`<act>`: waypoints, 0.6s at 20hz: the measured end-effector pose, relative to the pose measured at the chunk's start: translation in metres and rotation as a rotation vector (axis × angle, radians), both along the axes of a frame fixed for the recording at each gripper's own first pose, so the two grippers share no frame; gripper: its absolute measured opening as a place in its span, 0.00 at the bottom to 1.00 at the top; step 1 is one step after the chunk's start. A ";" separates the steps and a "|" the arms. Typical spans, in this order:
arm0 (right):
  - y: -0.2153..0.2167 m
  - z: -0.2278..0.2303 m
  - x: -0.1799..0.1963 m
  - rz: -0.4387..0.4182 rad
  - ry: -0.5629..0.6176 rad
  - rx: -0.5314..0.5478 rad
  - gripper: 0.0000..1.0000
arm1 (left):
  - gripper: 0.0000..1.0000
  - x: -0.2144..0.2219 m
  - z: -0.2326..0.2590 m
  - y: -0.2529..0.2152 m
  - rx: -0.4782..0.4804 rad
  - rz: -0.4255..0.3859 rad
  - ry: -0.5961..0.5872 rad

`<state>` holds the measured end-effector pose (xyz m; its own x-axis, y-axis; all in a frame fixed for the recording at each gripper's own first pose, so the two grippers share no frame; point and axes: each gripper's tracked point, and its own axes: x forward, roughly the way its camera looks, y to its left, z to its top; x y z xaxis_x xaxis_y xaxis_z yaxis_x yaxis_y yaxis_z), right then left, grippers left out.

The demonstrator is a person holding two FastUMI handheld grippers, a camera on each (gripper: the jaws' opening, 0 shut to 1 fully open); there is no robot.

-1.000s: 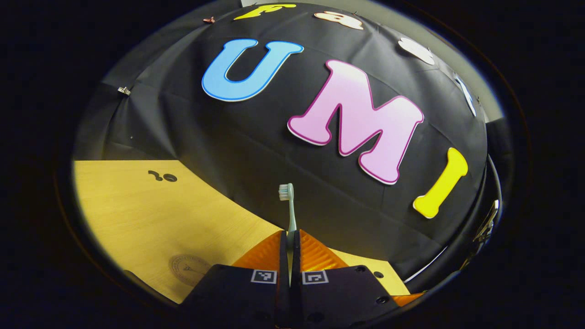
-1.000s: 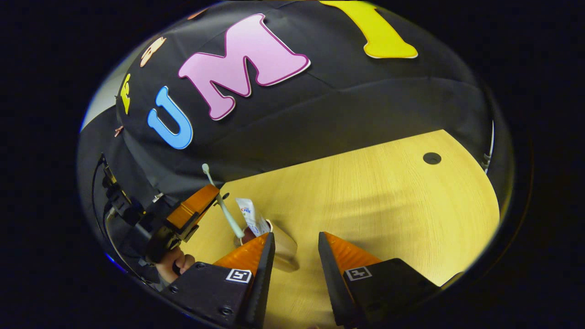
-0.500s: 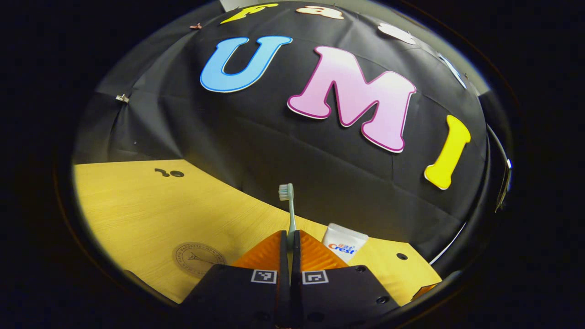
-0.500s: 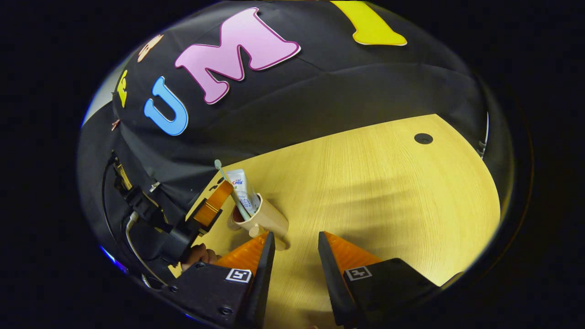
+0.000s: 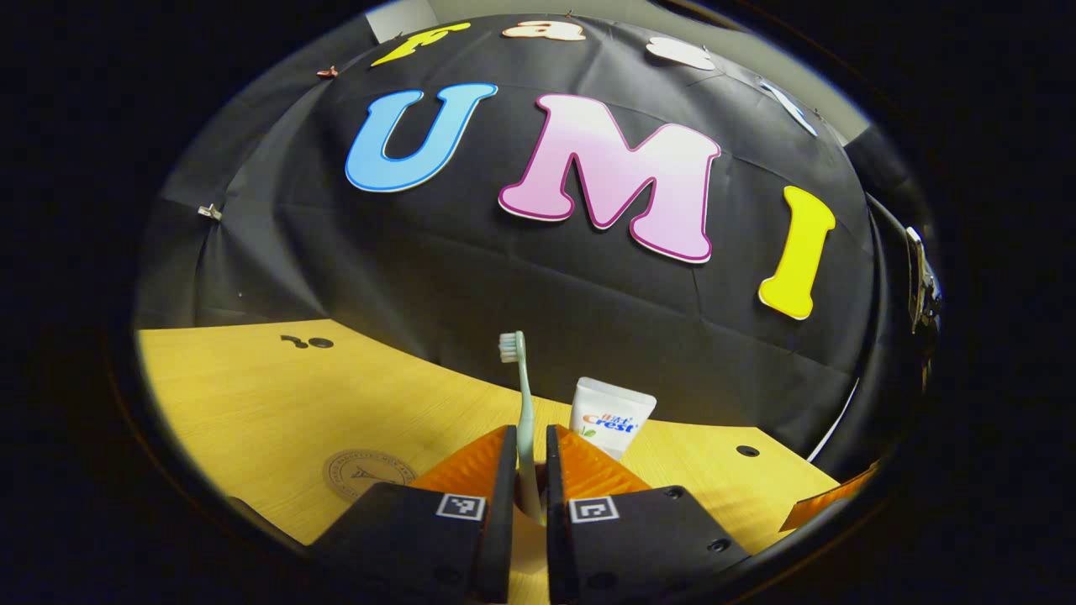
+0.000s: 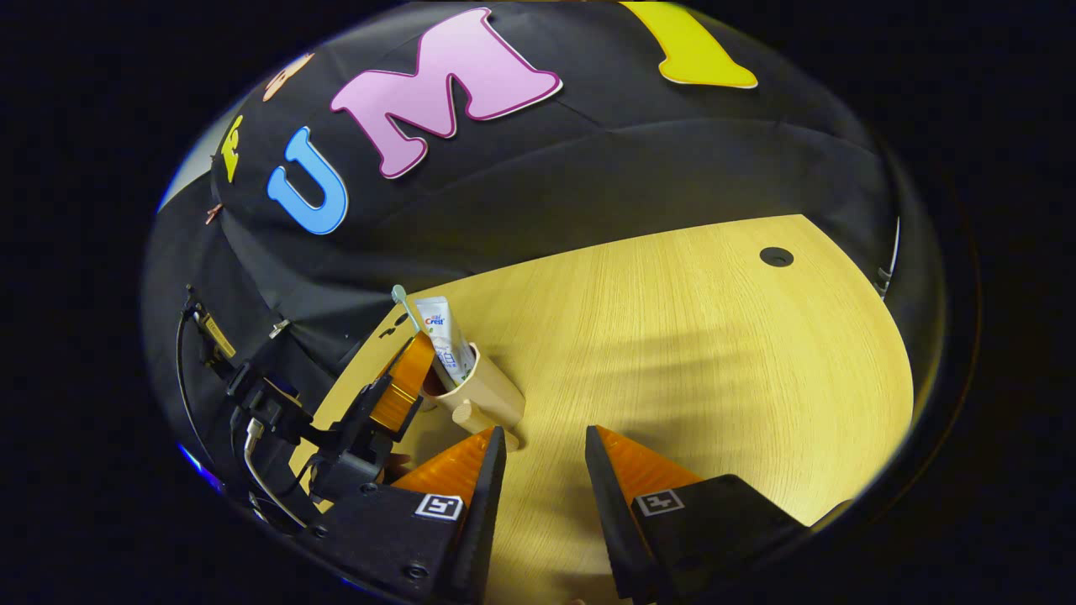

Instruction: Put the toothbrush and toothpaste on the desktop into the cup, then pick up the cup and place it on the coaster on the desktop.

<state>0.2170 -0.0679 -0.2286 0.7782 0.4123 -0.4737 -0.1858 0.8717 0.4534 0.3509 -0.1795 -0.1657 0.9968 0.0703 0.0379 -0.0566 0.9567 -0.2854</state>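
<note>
Toothbrush stands nearly upright in the left gripper view, bristles up top, handle running down between the left gripper fingers, which sit a little apart so I can't tell if they still pinch it. Toothpaste pokes up just right of it, coaster lies flat on the desktop to the left. Right gripper view adds the cup holding both, leaning slightly left. Right gripper hangs wide apart near the cup, holding nothing.
</note>
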 end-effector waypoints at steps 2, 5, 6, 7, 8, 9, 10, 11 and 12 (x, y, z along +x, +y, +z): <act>0.004 0.004 -0.002 0.009 -0.002 0.001 0.59 | 0.43 -0.007 -0.003 0.003 0.004 -0.003 0.013; 0.009 0.010 -0.004 0.025 0.002 -0.005 0.59 | 0.41 -0.024 -0.004 0.007 0.044 -0.013 0.046; 0.010 0.012 -0.003 0.033 0.006 -0.007 0.59 | 0.42 -0.031 -0.004 0.009 0.058 -0.027 0.061; 0.012 0.014 -0.002 0.041 0.013 -0.013 0.59 | 0.46 -0.039 -0.002 0.011 0.077 -0.036 0.078; 0.014 0.014 -0.001 0.055 0.028 -0.025 0.59 | 0.52 -0.050 0.001 0.014 0.098 -0.047 0.092; 0.015 0.012 0.000 0.066 0.042 -0.053 0.59 | 0.69 -0.061 0.003 0.018 0.115 -0.062 0.107; 0.016 0.013 0.003 0.082 0.042 -0.079 0.59 | 0.72 -0.073 0.005 0.023 0.132 -0.071 0.126; 0.020 0.016 0.006 0.100 0.036 -0.099 0.48 | 0.86 -0.085 0.006 0.029 0.148 -0.077 0.144; 0.025 0.018 0.007 0.122 0.035 -0.120 0.59 | 0.80 -0.098 0.007 0.036 0.157 -0.080 0.167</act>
<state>0.2245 -0.0426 -0.2107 0.7080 0.4416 -0.5512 -0.2795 0.8919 0.3556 0.2529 -0.1438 -0.1591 0.9923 -0.0027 -0.1234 -0.0129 0.9920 -0.1254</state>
